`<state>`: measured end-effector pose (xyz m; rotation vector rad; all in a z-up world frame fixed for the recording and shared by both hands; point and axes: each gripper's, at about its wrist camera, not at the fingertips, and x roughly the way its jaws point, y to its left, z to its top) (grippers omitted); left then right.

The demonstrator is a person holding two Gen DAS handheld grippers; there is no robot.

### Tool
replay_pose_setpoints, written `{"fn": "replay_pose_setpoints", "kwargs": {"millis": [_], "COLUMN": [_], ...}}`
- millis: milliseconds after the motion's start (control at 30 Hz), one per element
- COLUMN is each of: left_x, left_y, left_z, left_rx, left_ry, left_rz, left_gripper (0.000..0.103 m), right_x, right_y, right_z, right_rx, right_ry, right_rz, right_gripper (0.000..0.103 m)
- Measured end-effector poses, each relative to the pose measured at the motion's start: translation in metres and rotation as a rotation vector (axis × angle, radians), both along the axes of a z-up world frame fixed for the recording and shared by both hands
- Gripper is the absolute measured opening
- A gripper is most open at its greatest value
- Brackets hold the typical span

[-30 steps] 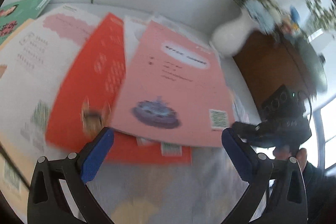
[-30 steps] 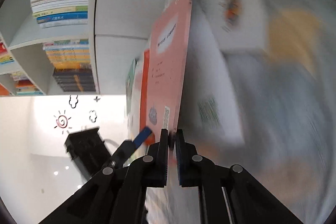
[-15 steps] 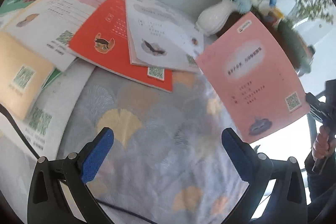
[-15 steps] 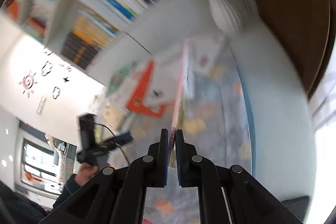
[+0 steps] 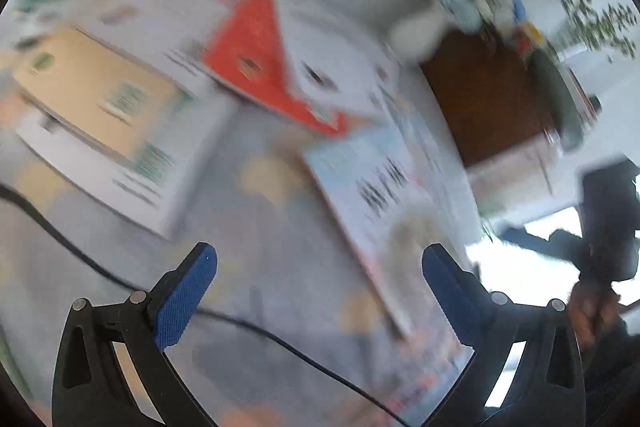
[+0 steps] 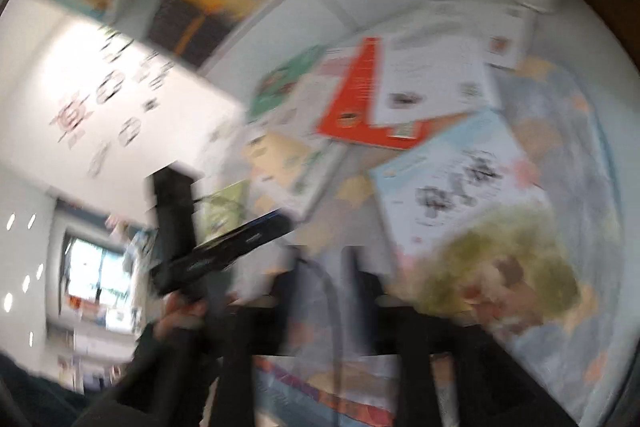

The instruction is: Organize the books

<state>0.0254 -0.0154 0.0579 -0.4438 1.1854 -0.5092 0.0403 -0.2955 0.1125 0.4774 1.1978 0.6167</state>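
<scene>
A white vase (image 5: 416,33) stands beside a brown cabinet (image 5: 484,99).

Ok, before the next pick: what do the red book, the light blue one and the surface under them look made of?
Red book: thin paper softcover, lying flat under a white booklet; too blurred to judge gloss. Light blue book: also looks like a slim paper or card cover, printed black characters, thin edge. Surface: probably a fabric cloth, with a soft grey-blue pattern of yellow leaf shapes and no hard glare.

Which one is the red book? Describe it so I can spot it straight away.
Look at the spread of books on the patterned cloth by the white wall. The red book lies mid-spread, partly under a white book. It is the only solid red-orange cover there.
</scene>
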Motion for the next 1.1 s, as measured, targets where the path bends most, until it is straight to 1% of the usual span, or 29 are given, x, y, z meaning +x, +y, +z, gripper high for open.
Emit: {"fn": "replay_pose_setpoints", "kwargs": {"millis": [33, 100, 133, 167, 233, 267, 300, 333, 400, 433, 467, 500, 533, 567, 633, 700, 733, 800, 867, 900, 933, 967, 1000, 1033, 1067, 1100], "left_x": [-0.005, -0.013, -0.015, -0.015, -0.012, -0.011, -0.011, -0.013, -0.018, -0.021, -0.022, -0.023, -0.024, -0.025, -0.027, -0.027, -0.027, -0.027, -0.030, -0.031, -0.031, -0.031, -0.030, -0.029, -0.027, -0.026], "left_y": [-0.015, -0.037, -0.051, -0.058, -0.073, -0.081, -0.085, -0.089, -0.092, -0.093, -0.094, -0.097, -0.103, -0.109, -0.116, -0.117, -0.114, -0.102, -0.092, -0.089, -0.089, -0.087, -0.089, -0.092, -0.097, -0.100], "left_z": [0.003, 0.008, 0.008, 0.006, -0.008, -0.019, -0.025, -0.032, -0.037, -0.040, -0.043, -0.046, -0.049, -0.052, -0.049, -0.049, -0.050, -0.053, -0.057, -0.058, -0.058, -0.058, -0.061, -0.063, -0.068, -0.072], "left_rx": [-0.008, -0.009, -0.021, -0.027, -0.049, -0.051, -0.043, -0.021, 0.010, 0.001, -0.027, -0.054, -0.060, -0.049, 0.003, 0.009, -0.010, -0.094, -0.163, -0.187, -0.197, -0.216, -0.285, -0.316, -0.367, -0.383], "left_ry": [-0.019, -0.081, -0.101, -0.098, -0.048, -0.010, 0.009, 0.030, 0.051, 0.065, 0.085, 0.105, 0.119, 0.129, 0.107, 0.107, 0.117, 0.149, 0.166, 0.177, 0.185, 0.193, 0.213, 0.226, 0.235, 0.233], "left_rz": [-0.036, -0.061, -0.060, -0.054, -0.032, -0.011, 0.001, 0.016, 0.052, 0.073, 0.089, 0.099, 0.093, 0.078, 0.067, 0.085, 0.110, 0.201, 0.273, 0.301, 0.315, 0.324, 0.316, 0.310, 0.301, 0.299], "left_gripper": [0.103, 0.103, 0.103, 0.103, 0.103, 0.103, 0.103, 0.103, 0.103, 0.103, 0.103, 0.103, 0.103, 0.103, 0.103, 0.103, 0.103, 0.103, 0.103, 0.103, 0.103, 0.103, 0.102, 0.103, 0.103, 0.102], "right_x": [0.008, 0.019, 0.029, 0.037, 0.050, 0.058, 0.065, 0.069, 0.083, 0.087, 0.090, 0.094, 0.094, 0.093, 0.095, 0.096, 0.097, 0.099, 0.098, 0.097, 0.096, 0.096, 0.095, 0.095, 0.095, 0.096], "right_y": [-0.009, -0.030, -0.036, -0.046, -0.056, -0.062, -0.069, -0.074, -0.085, -0.088, -0.090, -0.091, -0.091, -0.093, -0.097, -0.100, -0.102, -0.104, -0.106, -0.106, -0.104, -0.099, -0.094, -0.089, -0.088, -0.089], "right_z": [-0.007, -0.017, -0.022, -0.030, -0.044, -0.052, -0.061, -0.068, -0.090, -0.097, -0.103, -0.109, -0.111, -0.113, -0.122, -0.132, -0.134, -0.135, -0.136, -0.136, -0.136, -0.136, -0.134, -0.132, -0.131, -0.131], "right_rx": [0.015, 0.066, 0.076, 0.104, 0.161, 0.129, 0.074, 0.065, 0.117, 0.130, 0.133, 0.113, 0.095, 0.091, 0.093, 0.105, 0.120, 0.137, 0.155, 0.173, 0.186, 0.185, 0.172, 0.156, 0.157, 0.163], "right_ry": [0.027, 0.058, 0.095, 0.137, 0.193, 0.209, 0.221, 0.239, 0.310, 0.330, 0.344, 0.350, 0.350, 0.354, 0.386, 0.419, 0.425, 0.433, 0.443, 0.446, 0.447, 0.446, 0.442, 0.429, 0.426, 0.430], "right_rz": [-0.026, -0.028, 0.000, 0.049, 0.130, 0.149, 0.153, 0.161, 0.179, 0.186, 0.202, 0.230, 0.249, 0.266, 0.289, 0.301, 0.301, 0.300, 0.283, 0.271, 0.267, 0.281, 0.307, 0.328, 0.336, 0.330], "right_gripper": [0.081, 0.081, 0.081, 0.081, 0.083, 0.083, 0.083, 0.083, 0.083, 0.083, 0.083, 0.083, 0.083, 0.083, 0.083, 0.083, 0.083, 0.083, 0.090, 0.098, 0.102, 0.102, 0.103, 0.103, 0.103, 0.103]}}
